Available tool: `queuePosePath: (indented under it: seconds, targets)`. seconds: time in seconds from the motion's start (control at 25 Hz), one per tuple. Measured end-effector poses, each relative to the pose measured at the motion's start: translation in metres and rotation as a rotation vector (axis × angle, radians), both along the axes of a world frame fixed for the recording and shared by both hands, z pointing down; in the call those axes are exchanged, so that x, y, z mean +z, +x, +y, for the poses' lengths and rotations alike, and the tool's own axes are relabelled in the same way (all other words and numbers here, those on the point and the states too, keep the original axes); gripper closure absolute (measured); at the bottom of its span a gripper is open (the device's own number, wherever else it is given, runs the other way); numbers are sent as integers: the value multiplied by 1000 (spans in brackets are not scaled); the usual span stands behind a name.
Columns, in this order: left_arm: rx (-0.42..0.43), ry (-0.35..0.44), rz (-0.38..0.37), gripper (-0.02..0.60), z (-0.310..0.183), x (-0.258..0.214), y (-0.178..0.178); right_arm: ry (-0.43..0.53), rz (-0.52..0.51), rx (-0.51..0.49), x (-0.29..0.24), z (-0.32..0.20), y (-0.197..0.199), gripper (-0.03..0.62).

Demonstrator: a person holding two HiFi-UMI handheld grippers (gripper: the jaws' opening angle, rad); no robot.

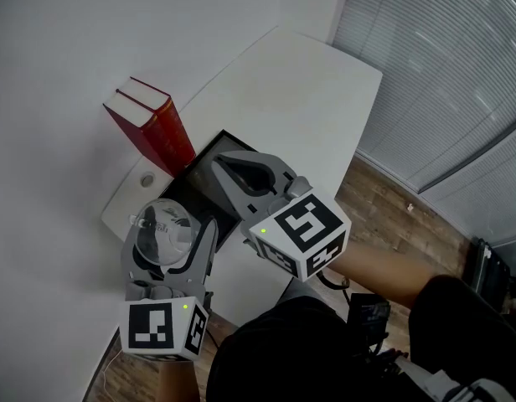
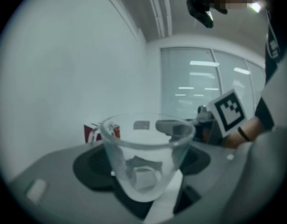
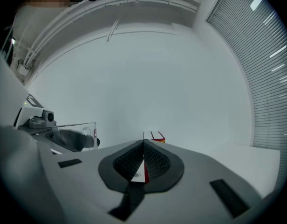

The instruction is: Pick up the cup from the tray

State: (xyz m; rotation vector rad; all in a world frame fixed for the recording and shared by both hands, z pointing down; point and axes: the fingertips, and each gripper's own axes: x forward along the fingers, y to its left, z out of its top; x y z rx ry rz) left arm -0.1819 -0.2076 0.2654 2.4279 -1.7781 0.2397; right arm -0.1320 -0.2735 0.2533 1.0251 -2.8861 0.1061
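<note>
Cup [image 1: 160, 224] sat between the jaws of the left tongs [image 1: 172, 239], lower left of the head view, well clear of the right tongs [image 1: 230, 170]. It was clear glass, empty as far as could be seen.

Left gripper view: cup [image 2: 146, 155] dead centre, upright relative to the tongs, rim toward the top of the frame and base toward the bottom. Its long axis ran across the jaw line, not along it. Jaws stood wide with a dark pad against each flank of the glass. Read as a pinch on the cup at near-full spread.

Position relative to the tray [image 1: 199, 170]: in the head view the cup overlapped the tray's lower-left corner and the near edge of the tabletop [image 1: 308, 90]. Its height above the tray could not be read directly. Only wall and window showed behind the glass in the left gripper view, so it was judged off the tray and carried.

Right tongs [image 3: 143, 146]: jaws pressed together with nothing between them; only a sliver of red and white showed through the seam. In the head view they pointed toward the upper left, over the tray, tips aimed at the red books [image 1: 149, 120].

Pose: left tongs reached up-frame from the lower left, marker cube at the bottom edge. Judgement: the left hand alone carried the cup, and any further move depends on keeping the rim level.
</note>
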Motion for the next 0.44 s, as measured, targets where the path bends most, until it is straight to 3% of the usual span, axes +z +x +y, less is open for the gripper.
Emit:
queuePosePath:
  seconds: [0.44]
  targets:
    - [12, -1, 10, 192, -3, 5, 4, -10, 0, 12, 7, 1, 3, 580]
